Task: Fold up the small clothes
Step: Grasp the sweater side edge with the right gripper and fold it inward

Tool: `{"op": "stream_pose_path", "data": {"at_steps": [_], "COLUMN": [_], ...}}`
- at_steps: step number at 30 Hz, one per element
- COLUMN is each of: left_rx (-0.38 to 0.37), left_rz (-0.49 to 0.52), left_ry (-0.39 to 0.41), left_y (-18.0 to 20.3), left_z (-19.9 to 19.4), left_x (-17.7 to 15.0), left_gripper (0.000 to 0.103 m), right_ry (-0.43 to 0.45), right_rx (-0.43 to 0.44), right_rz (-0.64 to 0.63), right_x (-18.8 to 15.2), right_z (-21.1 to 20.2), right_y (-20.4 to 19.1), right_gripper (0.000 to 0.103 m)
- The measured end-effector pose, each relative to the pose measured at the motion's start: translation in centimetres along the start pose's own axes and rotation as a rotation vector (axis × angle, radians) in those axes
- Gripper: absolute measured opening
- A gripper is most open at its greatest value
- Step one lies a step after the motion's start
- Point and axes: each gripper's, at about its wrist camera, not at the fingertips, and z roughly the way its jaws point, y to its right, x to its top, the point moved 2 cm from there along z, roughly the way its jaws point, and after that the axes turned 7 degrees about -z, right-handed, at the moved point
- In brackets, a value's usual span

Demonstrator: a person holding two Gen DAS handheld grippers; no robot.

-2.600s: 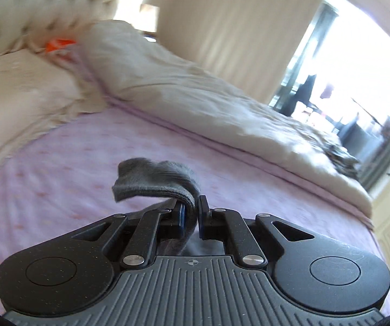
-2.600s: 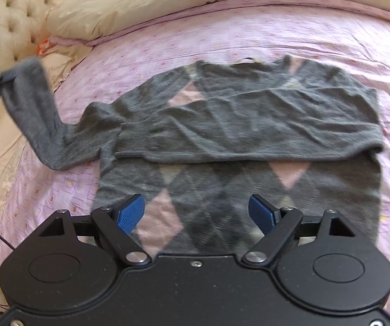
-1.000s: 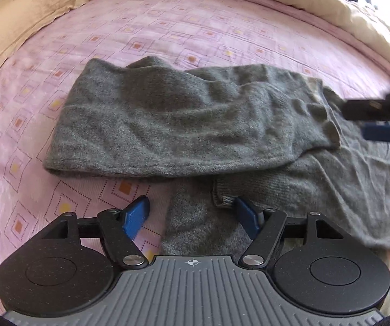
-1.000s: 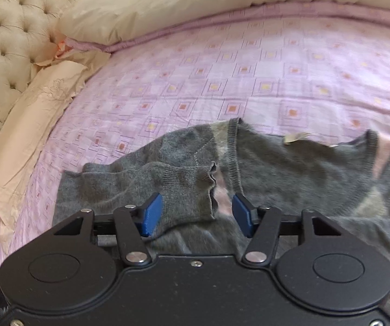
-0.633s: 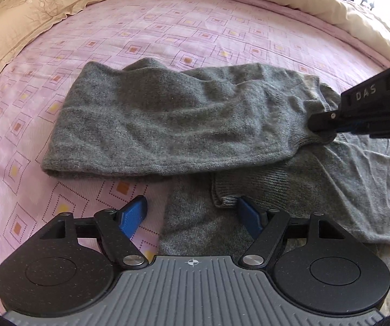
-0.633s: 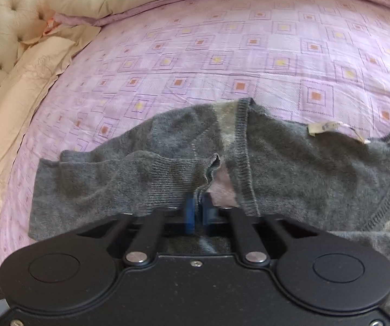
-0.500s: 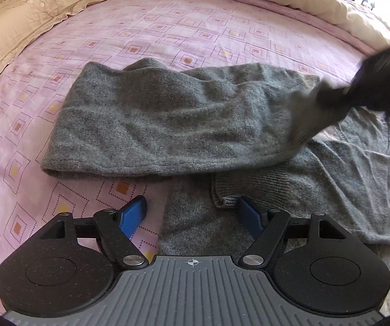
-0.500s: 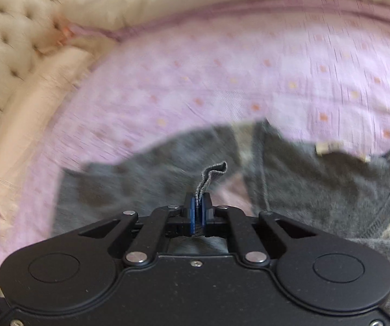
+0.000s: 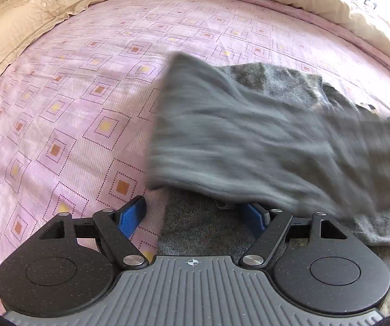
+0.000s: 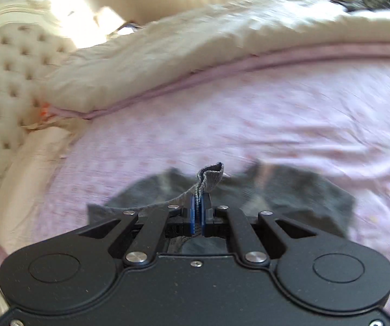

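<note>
A grey knit sweater point(image 9: 200, 225) with pale diamond patches lies on the pink patterned bedsheet point(image 9: 67, 103). One grey sleeve point(image 9: 249, 138) hangs lifted and motion-blurred across the sweater in the left wrist view. My right gripper point(image 10: 198, 203) is shut on that sleeve's ribbed cuff point(image 10: 210, 175), held above the sweater body point(image 10: 303, 190). My left gripper point(image 9: 192, 214) stands open low over the sweater's left edge, nothing between its blue pads point(image 9: 129, 216).
A beige duvet point(image 10: 195, 43) is bunched along the far side of the bed. A cream pillow point(image 9: 24, 19) lies at the left and a tufted headboard point(image 10: 7, 81) stands behind it. Bare sheet spreads left of the sweater.
My right gripper closed on the sleeve cuff and raised it, dragging the sleeve to the right over the sweater. The left gripper stayed open in place.
</note>
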Motion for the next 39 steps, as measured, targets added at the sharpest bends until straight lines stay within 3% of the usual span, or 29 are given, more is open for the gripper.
{"op": "stream_pose_path", "data": {"at_steps": [6,13,16,21,24,28,33,36,39], "left_rx": [0.001,-0.007,0.027,0.003,-0.033,-0.073,-0.066,-0.01,-0.034], "left_rz": [0.013,0.068,0.113,0.192,0.243,0.282,0.32,0.296,0.187], "left_ry": [-0.006,-0.047,-0.018,0.109,0.137,0.135,0.087,0.023,-0.018], "left_y": [0.1,-0.9,-1.8,-1.5,0.4,3.2,5.6,4.6,2.4], "left_z": [0.0,-0.6,-2.3,-5.9,-6.0,-4.5,-1.1,1.0,2.2], "left_x": [0.2,0.3,0.1,1.3,2.7,3.8,3.9,3.8,4.0], "left_gripper": [0.078,0.077,0.075,0.075,0.075,0.075,0.075,0.076,0.09], "right_ry": [-0.099,-0.208,-0.226,-0.205,-0.16,-0.113,-0.162,-0.238,-0.226], "right_rx": [-0.133,-0.228,-0.252,-0.329,-0.38,-0.344,-0.25,-0.272,-0.265], "right_rz": [0.078,0.084,0.087,0.091,0.064,-0.031,-0.089,-0.11,-0.057], "right_x": [-3.2,-7.0,-8.1,-8.2,-7.5,-6.3,-6.3,-7.3,-7.8], "right_z": [2.0,4.7,4.9,4.6,4.0,4.2,6.6,8.2,8.3], "right_y": [5.7,8.0,8.4,8.4,7.6,5.6,4.1,4.8,6.6], "right_gripper": [0.011,0.011,0.011,0.019,0.041,0.043,0.044,0.044,0.044]}}
